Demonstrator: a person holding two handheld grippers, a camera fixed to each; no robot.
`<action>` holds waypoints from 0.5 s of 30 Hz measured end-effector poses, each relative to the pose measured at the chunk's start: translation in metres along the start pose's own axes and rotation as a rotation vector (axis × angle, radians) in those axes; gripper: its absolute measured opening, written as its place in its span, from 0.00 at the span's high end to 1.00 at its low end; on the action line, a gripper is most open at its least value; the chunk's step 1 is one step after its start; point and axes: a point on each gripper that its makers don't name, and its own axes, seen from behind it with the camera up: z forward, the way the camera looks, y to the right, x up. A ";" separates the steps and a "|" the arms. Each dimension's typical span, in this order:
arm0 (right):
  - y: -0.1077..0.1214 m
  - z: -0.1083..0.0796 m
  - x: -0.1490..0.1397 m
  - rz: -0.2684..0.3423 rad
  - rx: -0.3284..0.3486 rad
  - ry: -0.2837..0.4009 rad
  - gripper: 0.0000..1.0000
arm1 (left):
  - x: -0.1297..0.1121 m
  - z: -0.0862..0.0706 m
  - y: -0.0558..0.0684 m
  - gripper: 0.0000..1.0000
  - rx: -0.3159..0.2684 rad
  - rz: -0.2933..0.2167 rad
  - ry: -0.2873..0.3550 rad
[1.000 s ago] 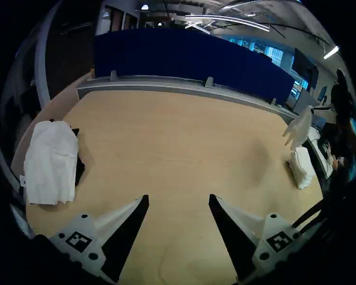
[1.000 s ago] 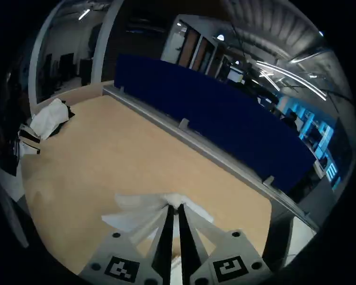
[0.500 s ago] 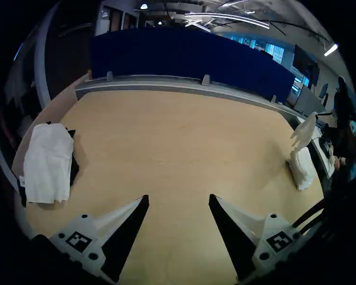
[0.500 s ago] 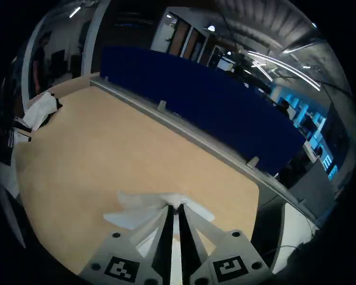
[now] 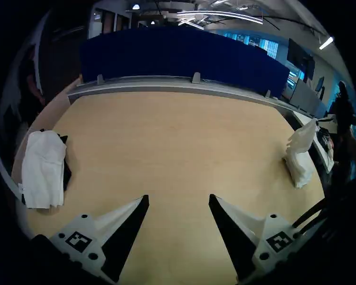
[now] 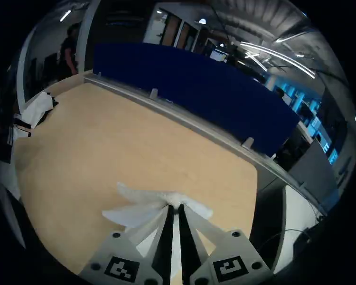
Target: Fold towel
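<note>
The right tool point(image 6: 174, 207) is clamping the white cloth towel point(image 6: 136, 210), which is hanging well off to the right of the gaping left tool point(image 5: 178, 197).

surface: wide light-wood table point(image 5: 178, 137) | back edge: grey rail point(image 5: 178, 86) with small brackets | behind it: dark blue partition point(image 5: 178, 52) running the table's length | ceiling: dark, exposed, long strip lights point(image 5: 220, 13) | far right: blue-lit windows point(image 5: 268, 46) | right gripper view: brown doors point(image 6: 171, 29) beyond the partition, a person point(image 6: 69, 47) standing far off at left
</note>
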 end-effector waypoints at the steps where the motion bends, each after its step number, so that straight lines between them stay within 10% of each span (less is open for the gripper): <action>1: 0.000 -0.002 -0.006 0.007 -0.003 -0.004 0.93 | 0.000 0.000 0.002 0.06 -0.002 0.002 -0.001; 15: -0.012 -0.023 -0.103 0.124 -0.044 -0.105 0.93 | -0.004 0.004 0.015 0.06 -0.021 0.025 -0.011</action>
